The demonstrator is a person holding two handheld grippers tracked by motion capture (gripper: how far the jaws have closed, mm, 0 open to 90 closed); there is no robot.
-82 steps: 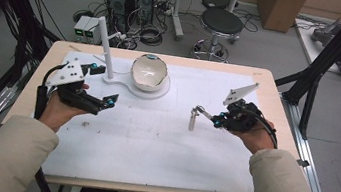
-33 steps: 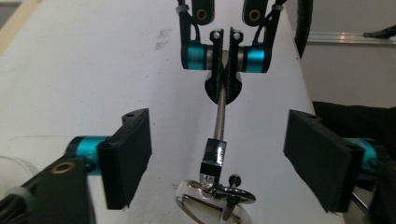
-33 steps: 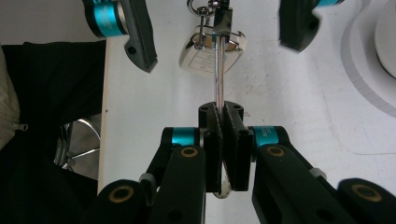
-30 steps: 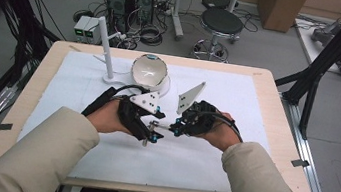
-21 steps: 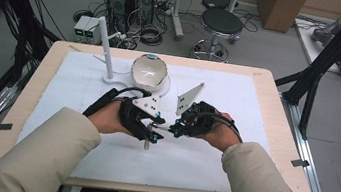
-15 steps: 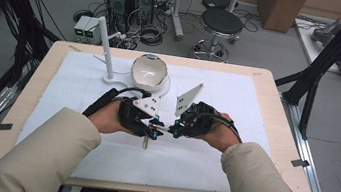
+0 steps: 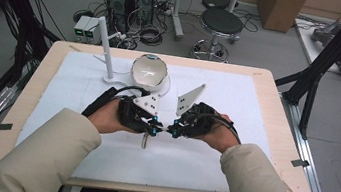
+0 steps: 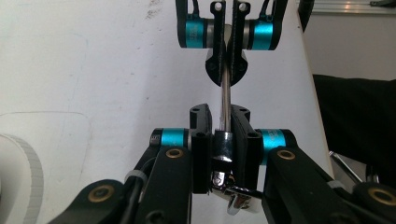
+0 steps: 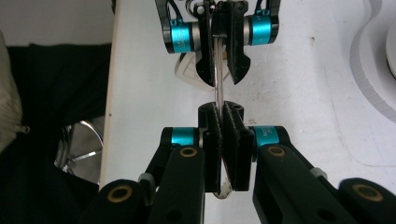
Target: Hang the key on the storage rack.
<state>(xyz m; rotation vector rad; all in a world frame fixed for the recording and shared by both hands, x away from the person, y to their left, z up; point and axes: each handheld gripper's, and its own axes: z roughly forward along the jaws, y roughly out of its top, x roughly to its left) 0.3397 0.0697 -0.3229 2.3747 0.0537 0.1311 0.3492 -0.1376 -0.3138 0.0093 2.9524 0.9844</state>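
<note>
A thin metal spoon [image 8: 225,93] bridges my two grippers above the middle of the white mat. My left gripper [image 7: 153,127] is shut on its thicker end [image 8: 222,140], and a shiny part [image 7: 144,140] hangs below the jaws. My right gripper [image 7: 174,127] faces it tip to tip and is shut on the slim shaft [image 9: 218,88]. In the left gripper view the right gripper [image 8: 226,79] is straight ahead. In the right gripper view the left gripper [image 9: 219,77] is straight ahead, with the spoon's pale wide part [image 9: 187,70] behind it.
A white bowl [image 7: 149,70] sits on a round white base just beyond the hands. A white upright post [image 7: 104,46] stands to its left. The mat [image 7: 258,103] covers most of the wooden table [image 7: 278,106]. A stool [image 7: 221,22] stands on the floor behind.
The grippers were far apart at the table's sides, the right one holding the spoon. They have come together at the middle, and both now clamp the spoon; little has moved in the last second.
</note>
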